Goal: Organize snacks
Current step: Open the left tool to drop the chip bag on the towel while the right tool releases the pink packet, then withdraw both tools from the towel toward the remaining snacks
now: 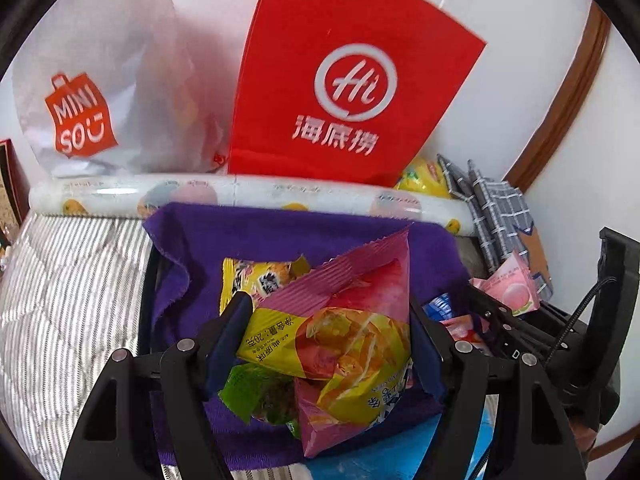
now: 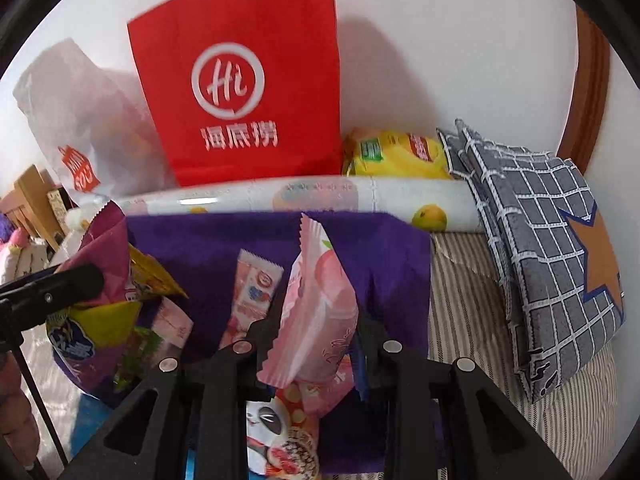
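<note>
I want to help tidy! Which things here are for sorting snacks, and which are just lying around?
For the job:
pink-yellow snack in left tool
peach snack in right tool
purple cloth

Lying about:
red bag
white bag
checked cloth
paper roll

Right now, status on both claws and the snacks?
Left claw shut on pink-and-yellow crinkly snack packet. Right claw shut on pale pink peach packet. Purple cloth below, nothing blocking.

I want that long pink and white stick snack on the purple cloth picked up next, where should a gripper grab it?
Grip the stick snack across its narrow width near the middle, coming from above. It lies flat on the purple cloth, long and thin, with its lower end behind the right gripper.
</note>
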Available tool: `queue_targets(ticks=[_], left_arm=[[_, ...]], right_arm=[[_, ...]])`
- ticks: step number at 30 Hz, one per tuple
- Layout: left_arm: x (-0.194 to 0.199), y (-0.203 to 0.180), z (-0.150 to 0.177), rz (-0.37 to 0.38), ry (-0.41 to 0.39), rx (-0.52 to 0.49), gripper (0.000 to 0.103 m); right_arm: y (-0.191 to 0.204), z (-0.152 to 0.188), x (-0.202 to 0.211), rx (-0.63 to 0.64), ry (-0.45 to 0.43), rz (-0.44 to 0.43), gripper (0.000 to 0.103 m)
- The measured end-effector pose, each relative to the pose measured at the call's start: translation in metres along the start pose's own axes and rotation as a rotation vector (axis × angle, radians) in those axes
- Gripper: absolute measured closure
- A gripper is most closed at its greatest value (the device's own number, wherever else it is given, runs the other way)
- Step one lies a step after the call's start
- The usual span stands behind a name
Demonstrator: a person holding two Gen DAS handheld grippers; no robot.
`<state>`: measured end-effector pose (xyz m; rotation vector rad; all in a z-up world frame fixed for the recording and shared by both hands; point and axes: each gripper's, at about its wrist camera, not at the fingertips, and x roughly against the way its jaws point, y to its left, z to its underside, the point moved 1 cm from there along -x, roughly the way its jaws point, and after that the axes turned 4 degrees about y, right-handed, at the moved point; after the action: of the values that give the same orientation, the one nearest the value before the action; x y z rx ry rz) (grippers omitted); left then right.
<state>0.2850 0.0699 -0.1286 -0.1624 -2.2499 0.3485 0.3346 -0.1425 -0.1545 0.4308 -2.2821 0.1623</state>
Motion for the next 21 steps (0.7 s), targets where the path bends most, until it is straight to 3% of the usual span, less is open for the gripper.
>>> queue_targets(ticks=[10,12,14,21], left_arm=[[-0.016,0.006,0.005,-0.007,0.032,0.023,0.028],[-0.016,0.006,0.006,-0.006,0.037,0.024,0.028],[-0.016,0.006,0.006,-0.005,0.042,0.028,0.028],[-0.004,0.006,0.007,-0.011,0.025,0.039,0.022]], right_arm=[[0.007,0.006,0.000,0.045,-0.010,0.024,0.076],[0.008,0.006,0.002,0.048,-0.008,0.008,0.069],[0.010,0.005,0.006,0.048,-0.016,0.002,0.051],[0.016,0.001,0.025,0.061,-0.055,0.010,0.041]])
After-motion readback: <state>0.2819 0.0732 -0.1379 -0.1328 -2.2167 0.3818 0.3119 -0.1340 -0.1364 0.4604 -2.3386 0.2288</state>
